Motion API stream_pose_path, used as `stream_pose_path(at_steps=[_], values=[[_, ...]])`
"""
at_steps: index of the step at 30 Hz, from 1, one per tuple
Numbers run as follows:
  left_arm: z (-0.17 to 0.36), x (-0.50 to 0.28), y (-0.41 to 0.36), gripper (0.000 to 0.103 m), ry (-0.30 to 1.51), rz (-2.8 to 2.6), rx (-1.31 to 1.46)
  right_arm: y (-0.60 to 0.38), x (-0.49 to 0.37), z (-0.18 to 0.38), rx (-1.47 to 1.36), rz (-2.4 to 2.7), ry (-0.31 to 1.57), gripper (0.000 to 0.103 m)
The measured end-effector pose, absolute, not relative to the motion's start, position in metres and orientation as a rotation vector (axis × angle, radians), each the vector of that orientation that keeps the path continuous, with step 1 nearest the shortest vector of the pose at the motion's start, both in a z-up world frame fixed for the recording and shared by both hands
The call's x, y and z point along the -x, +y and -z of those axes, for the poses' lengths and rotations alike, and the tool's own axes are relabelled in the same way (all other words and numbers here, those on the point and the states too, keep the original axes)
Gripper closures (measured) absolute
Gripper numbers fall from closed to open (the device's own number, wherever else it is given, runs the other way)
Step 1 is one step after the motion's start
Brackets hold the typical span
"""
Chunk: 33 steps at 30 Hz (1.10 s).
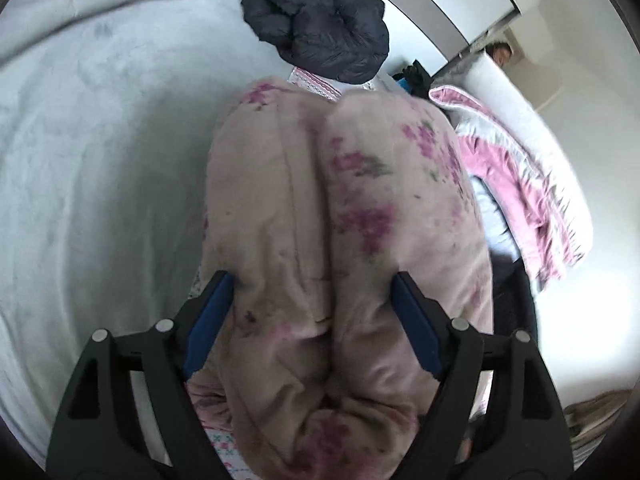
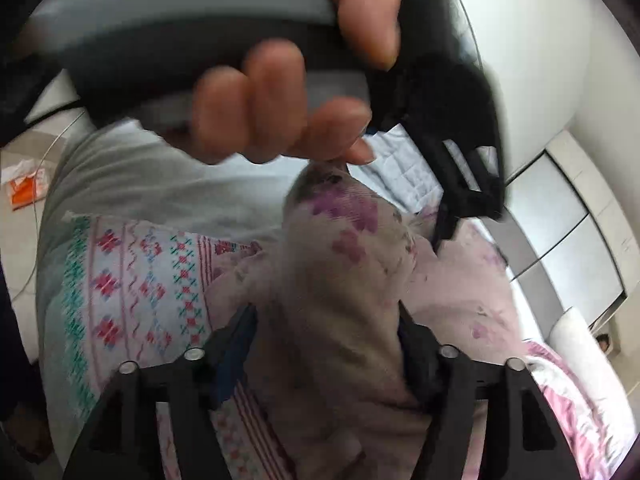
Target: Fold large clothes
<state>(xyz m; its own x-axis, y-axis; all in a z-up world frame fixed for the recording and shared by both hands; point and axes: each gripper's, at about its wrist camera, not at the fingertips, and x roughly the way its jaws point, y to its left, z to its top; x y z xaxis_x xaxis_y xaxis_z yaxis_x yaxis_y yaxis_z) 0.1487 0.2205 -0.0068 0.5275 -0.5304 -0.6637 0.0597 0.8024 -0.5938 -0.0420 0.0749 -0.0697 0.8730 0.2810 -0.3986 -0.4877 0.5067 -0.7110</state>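
The beige garment (image 1: 344, 216) is soft, thick cloth printed with purple flowers and small green leaves. It is bunched into two plump folds side by side with a deep crease between them, running forward from between the blue pads of the left tongs (image 1: 312, 286) toward the far side of the bed. In the right wrist view a raised ridge of the same cloth fills the space between the fingers of the right tongs (image 2: 328, 320), its peak standing up ahead of them.
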Motion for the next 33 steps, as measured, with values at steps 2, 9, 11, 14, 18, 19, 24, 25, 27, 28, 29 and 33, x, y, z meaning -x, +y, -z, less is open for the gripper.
stream_pose_path(at_steps=[2, 9, 11, 14, 18, 19, 24, 25, 27, 28, 29, 33], values=[[0.007, -0.147, 0.221, 0.021, 0.952, 0.345, 0.506, 0.051, 0.058, 0.044, 0.815, -0.541, 0.264, 0.031], [0.026, -0.147, 0.224, 0.021, 1.015, 0.335, 0.542, -0.060, 0.020, -0.046, 0.263, -0.566, 0.440, 0.031], [0.024, -0.145, 0.221, 0.021, 1.006, 0.328, 0.521, -0.081, -0.012, -0.057, 0.144, -0.545, 0.503, 0.035], [0.024, -0.145, 0.217, 0.021, 1.000, 0.321, 0.506, -0.080, -0.057, -0.052, 0.071, -0.539, 0.641, 0.049], [0.027, -0.145, 0.219, 0.021, 1.016, 0.287, 0.483, -0.038, -0.070, -0.018, 0.227, -0.506, 0.697, 0.053], [0.025, -0.145, 0.222, 0.021, 1.022, 0.270, 0.472, -0.034, -0.071, -0.014, 0.241, -0.490, 0.700, 0.053], [-0.012, -0.133, 0.244, 0.021, 0.895, 0.143, 0.431, -0.020, -0.064, 0.030, 0.259, -0.436, 0.677, 0.053], [-0.021, -0.131, 0.244, 0.021, 0.862, 0.142, 0.426, -0.019, -0.058, 0.036, 0.260, -0.432, 0.666, 0.053], [-0.029, -0.131, 0.237, 0.021, 0.837, 0.175, 0.424, -0.015, -0.059, 0.044, 0.265, -0.430, 0.658, 0.053], [-0.031, -0.134, 0.229, 0.021, 0.833, 0.195, 0.419, -0.016, -0.061, 0.044, 0.268, -0.424, 0.662, 0.053], [-0.032, -0.136, 0.224, 0.021, 0.834, 0.203, 0.413, -0.014, -0.062, 0.042, 0.273, -0.418, 0.674, 0.053], [-0.033, -0.160, 0.190, 0.021, 0.861, 0.235, 0.358, -0.013, -0.057, 0.032, 0.254, -0.418, 0.681, 0.052]])
